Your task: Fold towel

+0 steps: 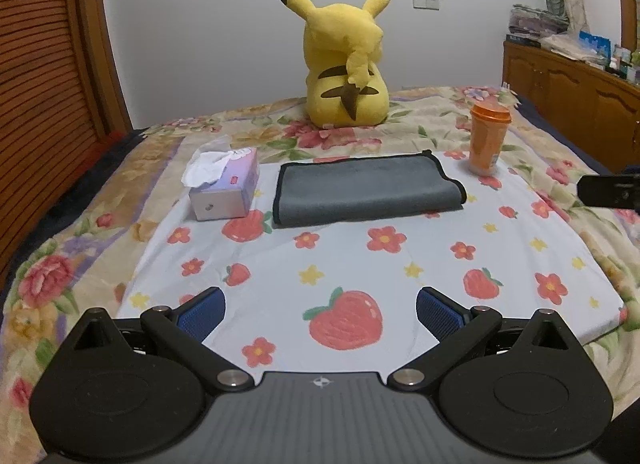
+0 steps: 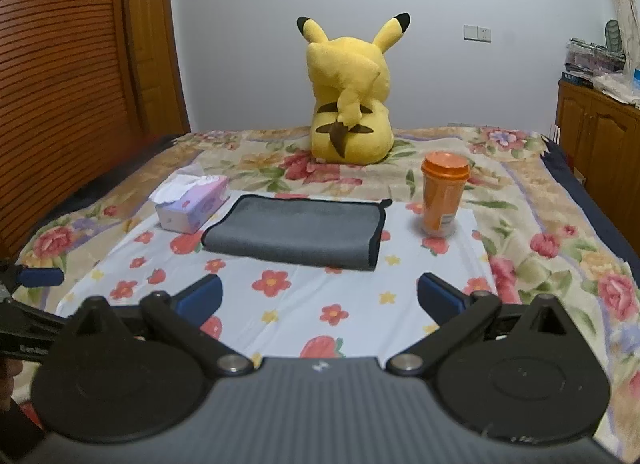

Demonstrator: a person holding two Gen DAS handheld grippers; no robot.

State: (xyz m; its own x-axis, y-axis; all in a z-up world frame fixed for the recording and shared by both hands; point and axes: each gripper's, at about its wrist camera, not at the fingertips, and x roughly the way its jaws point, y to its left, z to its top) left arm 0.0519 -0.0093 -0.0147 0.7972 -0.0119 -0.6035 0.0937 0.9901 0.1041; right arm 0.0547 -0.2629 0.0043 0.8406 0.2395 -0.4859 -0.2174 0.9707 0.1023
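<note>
Left gripper [image 1: 320, 310]: black linkage arms, blue ribbed pads [image 1: 202, 314], spread wide and holding nothing, poised above the near edge of the white sheet printed with red flowers and strawberries [image 1: 400, 272].

Right gripper [image 2: 319, 296]: same build, blue pads [image 2: 440, 296] likewise spread wide and empty, above the near part of the same sheet; its black tip showed at the right border of the left wrist view.

Grey microfibre towel with black edging [image 1: 366, 190] [image 2: 298, 234]: lay folded into a flat rectangle toward the far edge of the printed sheet, well apart from both grippers, one corner of the edging curling up at the far right.

Lilac cardboard tissue box with a white tissue pulled up [image 1: 224, 184] [image 2: 192, 204]: stood just beside the towel's left end, at the sheet's far left corner.

Orange plastic cup with an orange lid [image 1: 488, 138] [image 2: 444, 194]: upright near the towel's right end, at the sheet's far right corner.

Yellow plush toy with black-tipped ears and brown back stripes [image 1: 344, 72] [image 2: 348, 104]: seated beyond the towel on the floral blanket covering the bed [image 1: 60, 264], back turned to the cameras.

Wooden cabinet [image 1: 572, 92]: beside the bed's right edge, piled with items too small to identify.
</note>
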